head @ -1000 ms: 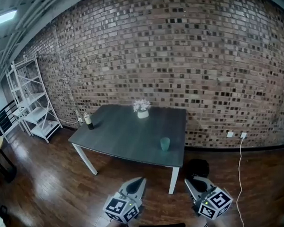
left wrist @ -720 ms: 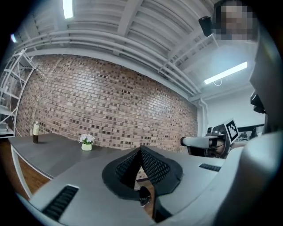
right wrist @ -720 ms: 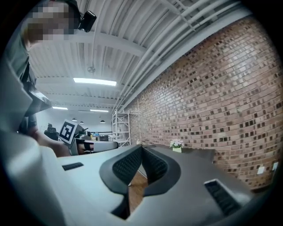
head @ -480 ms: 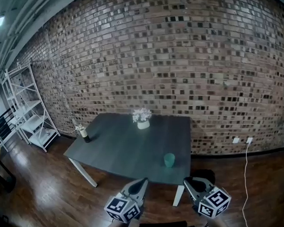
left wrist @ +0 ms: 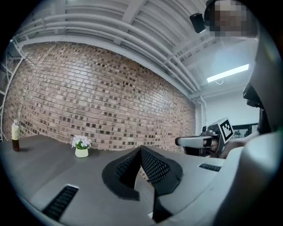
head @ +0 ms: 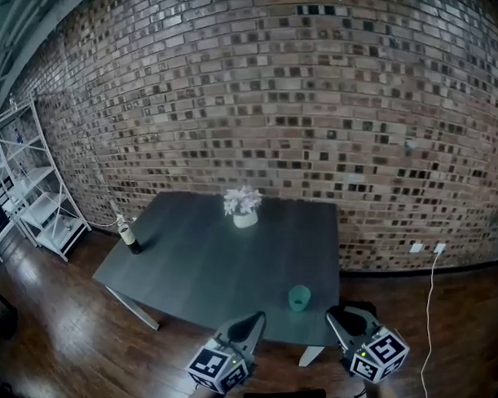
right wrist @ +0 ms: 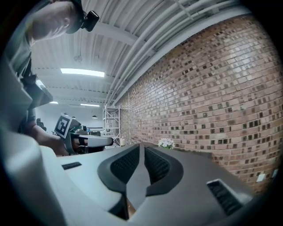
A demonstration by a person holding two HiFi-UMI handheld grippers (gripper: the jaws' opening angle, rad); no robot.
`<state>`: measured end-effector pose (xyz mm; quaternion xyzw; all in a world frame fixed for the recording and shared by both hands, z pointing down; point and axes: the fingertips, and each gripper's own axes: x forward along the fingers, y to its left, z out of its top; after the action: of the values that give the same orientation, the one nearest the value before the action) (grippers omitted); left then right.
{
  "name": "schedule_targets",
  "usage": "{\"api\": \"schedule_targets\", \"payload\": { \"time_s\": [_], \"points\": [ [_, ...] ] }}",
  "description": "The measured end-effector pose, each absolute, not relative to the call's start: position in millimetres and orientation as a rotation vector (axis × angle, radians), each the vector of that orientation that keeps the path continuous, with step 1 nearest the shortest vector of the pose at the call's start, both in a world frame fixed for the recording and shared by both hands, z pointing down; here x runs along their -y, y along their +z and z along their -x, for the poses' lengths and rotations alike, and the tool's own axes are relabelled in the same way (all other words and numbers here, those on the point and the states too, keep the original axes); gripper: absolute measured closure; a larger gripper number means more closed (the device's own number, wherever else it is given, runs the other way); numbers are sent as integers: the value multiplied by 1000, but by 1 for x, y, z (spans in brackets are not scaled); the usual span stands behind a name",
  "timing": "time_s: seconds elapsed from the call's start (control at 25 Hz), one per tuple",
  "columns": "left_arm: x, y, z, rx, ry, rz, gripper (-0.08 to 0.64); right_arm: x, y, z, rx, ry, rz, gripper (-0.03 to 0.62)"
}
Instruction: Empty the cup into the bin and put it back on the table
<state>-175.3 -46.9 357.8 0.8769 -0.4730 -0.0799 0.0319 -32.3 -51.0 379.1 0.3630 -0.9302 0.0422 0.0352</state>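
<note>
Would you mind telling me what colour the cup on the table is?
Teal green; the cup shows best in the head view.

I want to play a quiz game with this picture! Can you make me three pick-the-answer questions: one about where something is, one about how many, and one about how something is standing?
1. Where is the cup?
A) on a chair
B) on the table, near its front right corner
C) inside a box

2. How many things stand on the table?
A) one
B) three
C) six

3. How is the cup?
A) tipped over
B) held in a gripper
C) upright, with nothing touching it

Answers:
1 B: in the head view it sits by the table's near right edge.
2 B: there are the cup, a bottle and a flower pot.
3 C: its open top faces up and it stands alone.
</note>
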Motion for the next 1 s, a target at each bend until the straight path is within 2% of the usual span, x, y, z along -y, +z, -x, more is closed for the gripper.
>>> {"api": "schedule_targets", "payload": {
  "time_s": [0.04, 0.12, 0.24, 0.28, 0.4, 0.68, 0.76, 1.0],
  "points": [
    [57, 362, 175, 1458, -237, -2696, 560, 61, 381, 33, 2862, 140, -1109, 554],
    [78, 367, 173, 1457, -218, -2677, 560, 83, 384, 33, 2868, 159, -1091, 468],
    [108, 373, 171, 1500, -223, -2649, 560, 111, 386, 35, 2874, 154, -1020, 450],
    [116, 376, 170, 1521, -210, -2638, 560, 119, 389, 35, 2873, 154, -992, 410],
    [143, 384, 167, 1579, -181, -2607, 560, 144, 397, 33, 2871, 179, -922, 362],
    [177, 413, 161, 1676, -122, -2480, 560, 178, 438, 31, 2806, 311, -750, 330],
    [183, 425, 162, 1672, -95, -2451, 560, 182, 453, 34, 2761, 355, -707, 275],
    [197, 462, 175, 1686, -5, -2360, 560, 192, 483, 47, 2649, 380, -622, 273]
  ]
}}
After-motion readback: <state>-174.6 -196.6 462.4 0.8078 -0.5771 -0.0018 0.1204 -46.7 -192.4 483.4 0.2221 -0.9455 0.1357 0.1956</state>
